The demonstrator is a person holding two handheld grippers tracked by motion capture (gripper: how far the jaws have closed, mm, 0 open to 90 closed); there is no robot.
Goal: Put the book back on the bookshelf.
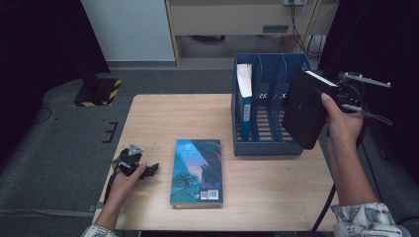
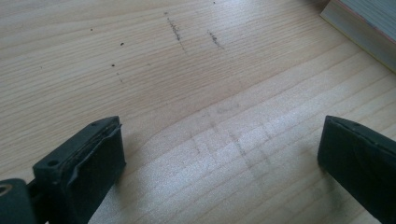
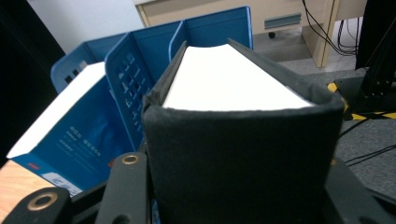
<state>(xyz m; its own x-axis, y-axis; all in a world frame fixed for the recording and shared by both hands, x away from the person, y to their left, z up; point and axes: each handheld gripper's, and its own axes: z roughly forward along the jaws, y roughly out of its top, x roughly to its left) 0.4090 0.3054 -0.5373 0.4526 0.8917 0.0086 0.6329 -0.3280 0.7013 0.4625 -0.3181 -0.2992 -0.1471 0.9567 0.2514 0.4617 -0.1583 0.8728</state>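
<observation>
Here the right claw (image 1: 330, 94) pinches a thick black hardcover book (image 1: 306, 108), tilted beside the blue slotted plastic file rack (image 1: 269, 103); the left claw (image 1: 141, 168) rests spread on the light wooden desk (image 1: 163, 118).

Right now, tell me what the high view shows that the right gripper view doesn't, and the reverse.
High view alone: the table, the teal book lying flat on it, and the left gripper resting open beside that book.

Right gripper view alone: the black book's white page edge seen close, wedged between that gripper's jaws.

Both: the black book held by the right gripper, the blue file rack and the blue book standing in its left slot.
</observation>
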